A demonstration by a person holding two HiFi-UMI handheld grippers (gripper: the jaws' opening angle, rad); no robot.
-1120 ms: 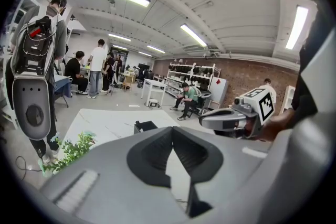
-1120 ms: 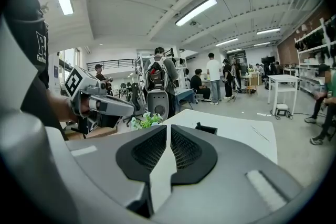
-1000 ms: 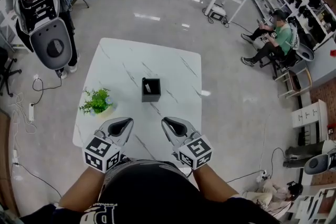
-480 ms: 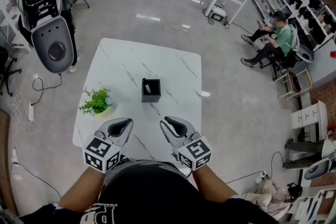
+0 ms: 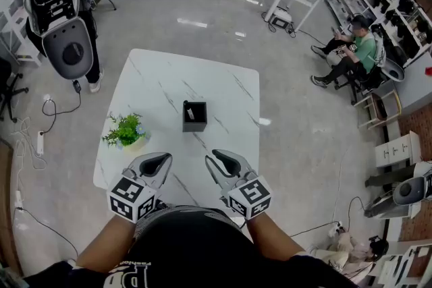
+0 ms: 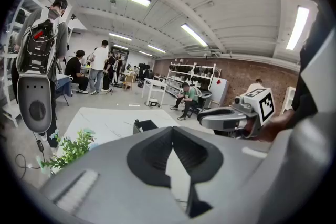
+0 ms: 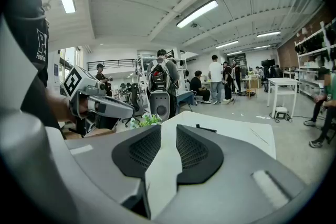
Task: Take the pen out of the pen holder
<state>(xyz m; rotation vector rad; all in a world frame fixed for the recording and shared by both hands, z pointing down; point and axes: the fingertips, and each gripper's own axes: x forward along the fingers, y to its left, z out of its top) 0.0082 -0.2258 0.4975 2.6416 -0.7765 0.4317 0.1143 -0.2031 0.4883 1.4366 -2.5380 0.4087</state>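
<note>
A: Near side of the pen holder (image 5: 194, 117), left gripper (image 5: 154, 163) is pinched closed on nothing, right gripper (image 5: 225, 162) barely cracked apart.
B: The pen (image 5: 185, 104) stands in the holder's far-left corner; jaws that narrow probably knock it or tip the holder.

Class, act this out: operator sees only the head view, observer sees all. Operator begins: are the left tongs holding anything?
Observer: No. The left gripper view shows the left tongs empty, tips together.
Operator: And the other?
Observer: The right gripper view shows the right tongs slightly apart, only table between.
Operator: What lies ahead of the left one?
Observer: In its view the pen holder stands beyond those tips, slightly left.
</note>
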